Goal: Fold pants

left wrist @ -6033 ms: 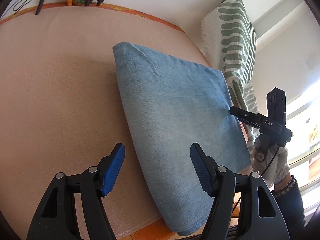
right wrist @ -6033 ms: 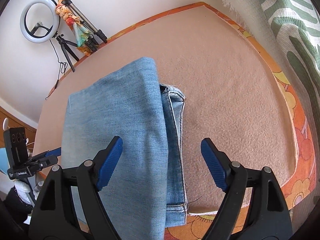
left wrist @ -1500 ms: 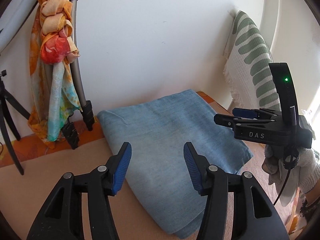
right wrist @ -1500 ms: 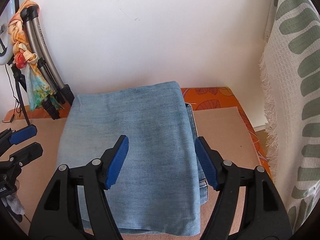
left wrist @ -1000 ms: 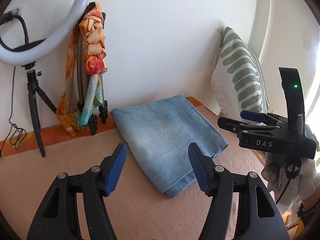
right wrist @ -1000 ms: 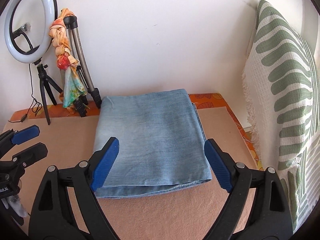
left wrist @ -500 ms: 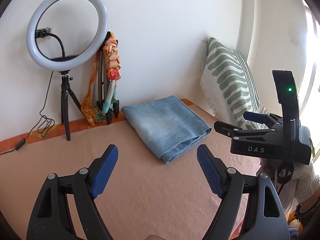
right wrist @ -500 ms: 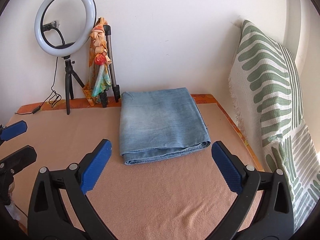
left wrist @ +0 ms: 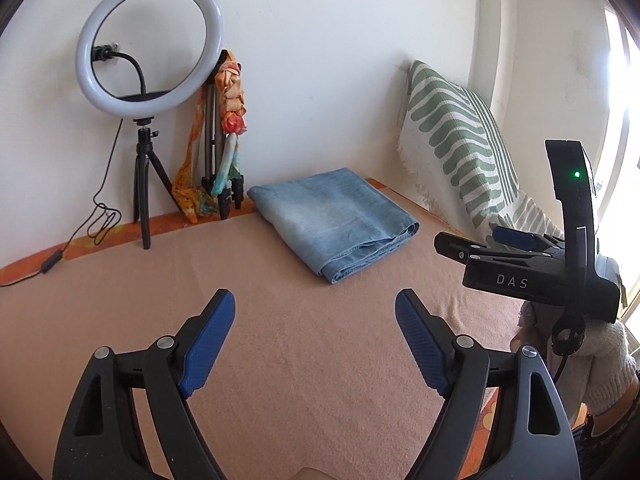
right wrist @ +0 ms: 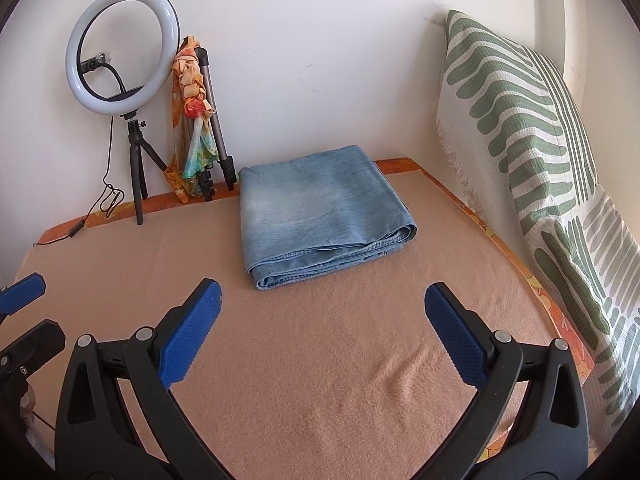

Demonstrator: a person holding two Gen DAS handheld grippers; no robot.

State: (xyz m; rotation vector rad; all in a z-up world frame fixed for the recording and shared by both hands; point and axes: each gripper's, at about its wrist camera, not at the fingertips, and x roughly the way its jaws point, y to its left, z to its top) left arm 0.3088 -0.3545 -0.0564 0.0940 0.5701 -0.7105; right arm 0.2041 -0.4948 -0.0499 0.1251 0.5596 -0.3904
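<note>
Pants (right wrist: 320, 212) lie folded at the table's (right wrist: 320, 380) far edge by the wall, both grippers (left wrist: 312, 340) (right wrist: 320, 332) released and empty, jaws just opened wide; any careless return could snag and undo the stack.

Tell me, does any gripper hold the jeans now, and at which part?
Nothing is held. The left gripper and the right gripper are both open and empty; the folded jeans lie alone on the blanket.

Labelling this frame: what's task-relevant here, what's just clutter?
Job:
jeans, folded
left claw, open, empty
right claw, open, empty

Clutter:
ring light
tripod
scarf
cushion
blanket
</note>
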